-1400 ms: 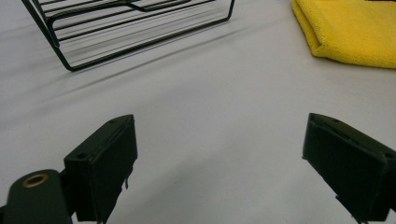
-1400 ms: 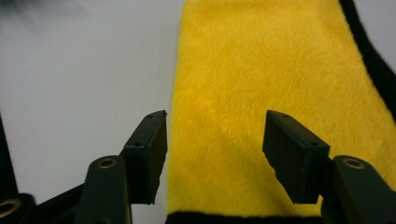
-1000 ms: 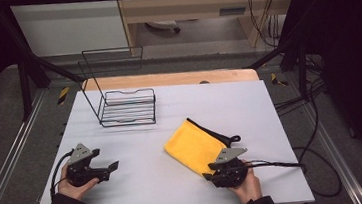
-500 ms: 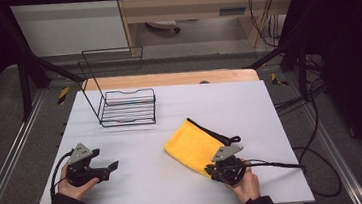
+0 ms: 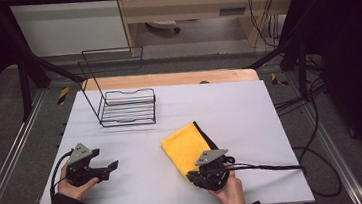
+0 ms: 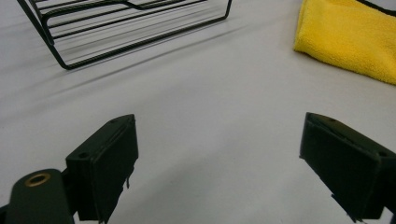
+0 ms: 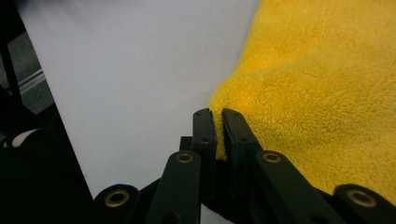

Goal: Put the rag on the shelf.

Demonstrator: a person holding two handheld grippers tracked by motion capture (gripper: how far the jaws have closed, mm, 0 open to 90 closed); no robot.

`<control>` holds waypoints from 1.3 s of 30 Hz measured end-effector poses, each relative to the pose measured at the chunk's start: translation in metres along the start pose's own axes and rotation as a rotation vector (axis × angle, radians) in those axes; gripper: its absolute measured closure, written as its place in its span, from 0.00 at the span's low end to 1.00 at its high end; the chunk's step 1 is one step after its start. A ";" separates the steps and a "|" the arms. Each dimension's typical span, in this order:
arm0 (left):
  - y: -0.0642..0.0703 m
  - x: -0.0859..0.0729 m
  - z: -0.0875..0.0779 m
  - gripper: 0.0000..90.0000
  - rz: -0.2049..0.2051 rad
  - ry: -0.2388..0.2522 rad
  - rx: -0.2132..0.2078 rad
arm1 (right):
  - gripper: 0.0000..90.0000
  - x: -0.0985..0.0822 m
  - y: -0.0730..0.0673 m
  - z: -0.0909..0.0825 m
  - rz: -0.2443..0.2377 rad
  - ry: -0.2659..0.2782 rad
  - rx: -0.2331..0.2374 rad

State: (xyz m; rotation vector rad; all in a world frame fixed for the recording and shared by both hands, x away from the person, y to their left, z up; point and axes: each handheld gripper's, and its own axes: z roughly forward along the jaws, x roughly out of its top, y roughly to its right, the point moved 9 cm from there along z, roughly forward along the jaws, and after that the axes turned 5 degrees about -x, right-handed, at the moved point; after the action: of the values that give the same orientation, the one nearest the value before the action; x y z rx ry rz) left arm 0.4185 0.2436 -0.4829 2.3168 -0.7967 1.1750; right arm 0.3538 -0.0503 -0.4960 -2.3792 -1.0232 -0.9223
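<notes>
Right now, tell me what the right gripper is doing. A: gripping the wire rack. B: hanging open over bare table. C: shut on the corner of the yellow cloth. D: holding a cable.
C: the right gripper has its jaws pressed together on a pinched corner of the yellow cloth.

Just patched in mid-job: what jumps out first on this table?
The bright yellow fluffy cloth lying right of centre on the white table, its near corner pinched in the right gripper. Behind it to the left stands a black wire rack. The left gripper rests open at the near left.
</notes>
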 end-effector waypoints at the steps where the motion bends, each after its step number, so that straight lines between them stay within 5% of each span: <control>1: 0.001 0.001 0.000 0.13 -0.002 -0.001 -0.002 | 0.89 -0.001 0.000 0.001 0.010 0.000 0.010; 6: 0.011 0.008 0.003 0.13 -0.015 -0.001 -0.021 | 0.63 0.007 0.008 -0.010 0.005 0.048 0.030; 8: 0.018 0.012 0.006 0.13 -0.024 0.000 -0.025 | 0.57 0.012 0.024 -0.020 0.012 0.079 -0.005; 9: 0.023 0.015 0.008 0.14 -0.024 0.000 -0.032 | 0.53 0.015 0.046 -0.029 0.037 0.116 -0.052; 10: 0.028 0.017 0.010 0.14 -0.025 0.000 -0.038 | 0.53 0.015 0.046 -0.029 0.037 0.116 -0.052; 12: 0.041 0.021 0.018 0.15 -0.025 -0.017 -0.049 | 0.49 0.012 0.072 -0.032 0.067 0.121 -0.120; 18: 0.093 0.030 0.054 0.21 -0.010 -0.076 -0.104 | 0.52 -0.010 0.117 -0.021 0.128 0.056 -0.171; 25: 0.156 0.039 0.095 0.32 -0.046 -0.120 -0.198 | 0.63 -0.024 0.118 -0.014 0.146 0.017 -0.133; 29: 0.182 0.035 0.112 0.35 -0.018 -0.156 -0.214 | 0.69 -0.025 0.116 -0.014 0.178 0.011 -0.134; 35: 0.199 0.025 0.124 0.44 0.010 -0.192 -0.194 | 0.85 -0.024 0.112 -0.015 0.228 -0.008 -0.111; 39: 0.201 0.023 0.124 0.51 -0.012 -0.199 -0.188 | 0.88 -0.023 0.112 -0.017 0.242 -0.012 -0.110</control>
State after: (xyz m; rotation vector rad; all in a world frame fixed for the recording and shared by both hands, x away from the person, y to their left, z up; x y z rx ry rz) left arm 0.3699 0.0132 -0.5111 2.3006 -0.9191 0.8346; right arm 0.4189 -0.1451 -0.5103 -2.5319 -0.6846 -0.8951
